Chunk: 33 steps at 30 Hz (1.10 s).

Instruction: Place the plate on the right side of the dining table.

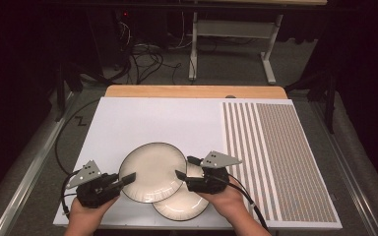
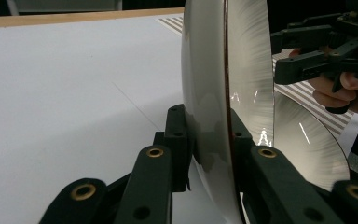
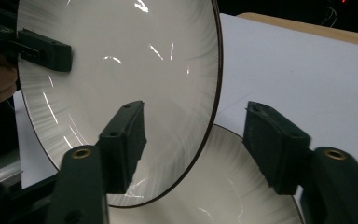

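Left tongs (image 2: 208, 144) clamp upper plate (image 1: 152, 172) rim; plate level

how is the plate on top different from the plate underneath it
The top plate is pinched at its rim by the left gripper and lifted, while the bottom plate lies flat on the white mat. The top plate shows whole in the high view; the bottom plate is partly covered by it. The right gripper stands open around the top plate's other edge. Both are cream, round, with a dark rim.

Two cream plates (image 1: 152, 169) with dark rims; white sheet (image 1: 142, 123); brown-striped mat (image 1: 280, 157); black grippers (image 1: 123, 183).
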Each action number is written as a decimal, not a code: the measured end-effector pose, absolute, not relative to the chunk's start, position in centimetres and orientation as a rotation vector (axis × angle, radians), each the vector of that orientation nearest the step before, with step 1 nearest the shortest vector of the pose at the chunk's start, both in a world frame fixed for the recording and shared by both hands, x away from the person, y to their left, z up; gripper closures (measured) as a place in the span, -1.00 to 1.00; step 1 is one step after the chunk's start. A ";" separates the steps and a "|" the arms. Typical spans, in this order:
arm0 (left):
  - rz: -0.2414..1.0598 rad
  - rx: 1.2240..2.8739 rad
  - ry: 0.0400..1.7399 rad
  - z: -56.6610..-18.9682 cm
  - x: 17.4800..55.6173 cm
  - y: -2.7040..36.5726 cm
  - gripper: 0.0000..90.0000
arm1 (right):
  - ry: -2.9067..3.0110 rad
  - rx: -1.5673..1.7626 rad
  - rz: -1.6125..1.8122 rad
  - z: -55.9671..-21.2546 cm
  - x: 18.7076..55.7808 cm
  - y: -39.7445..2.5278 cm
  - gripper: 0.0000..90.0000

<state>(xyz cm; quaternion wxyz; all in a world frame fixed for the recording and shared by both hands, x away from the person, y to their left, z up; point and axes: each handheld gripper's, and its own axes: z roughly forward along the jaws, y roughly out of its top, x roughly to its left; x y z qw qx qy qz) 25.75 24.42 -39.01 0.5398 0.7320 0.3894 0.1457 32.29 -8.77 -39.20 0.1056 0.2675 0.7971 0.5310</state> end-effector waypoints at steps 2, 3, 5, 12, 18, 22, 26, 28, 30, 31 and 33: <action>0.347 1.739 0.921 -39.0 25.7 24.4 0.71 | 2.358 0.808 1.575 -39.3 32.3 -8.7 0.09; 0.346 1.740 0.919 -39.0 25.7 24.3 0.71 | 2.361 0.817 1.577 -39.4 32.4 -8.7 0.13; 0.347 1.739 0.916 -39.1 25.7 24.3 0.71 | 2.380 0.832 1.587 -39.5 32.5 -8.6 0.24; 0.355 1.742 0.907 -39.0 25.6 24.2 0.71 | 2.430 0.879 1.589 -40.0 32.7 -8.5 0.46; 0.354 1.739 0.907 -39.0 25.6 24.2 0.71 | 2.430 0.925 1.603 -40.1 33.0 -8.5 0.73; 0.331 1.724 0.920 -39.1 25.7 24.3 0.72 | 2.438 0.976 1.635 -40.1 33.2 -8.7 0.82; 0.264 1.685 0.956 -39.2 25.9 24.6 0.76 | 2.441 1.011 1.675 -40.0 33.3 -9.0 0.88; 0.243 1.664 0.967 -39.1 25.9 24.7 0.78 | 2.439 1.019 1.699 -39.8 33.2 -9.2 0.92; 0.243 1.663 0.966 -39.0 25.8 24.5 0.78 | 2.434 1.011 1.703 -39.5 33.0 -9.3 0.93; 0.241 1.661 0.967 -39.0 25.7 24.4 0.78 | 2.432 1.009 1.700 -39.4 32.9 -9.4 0.93; 0.242 1.657 0.967 -38.9 25.7 24.2 0.78 | 2.434 1.016 1.702 -39.2 32.8 -9.6 0.93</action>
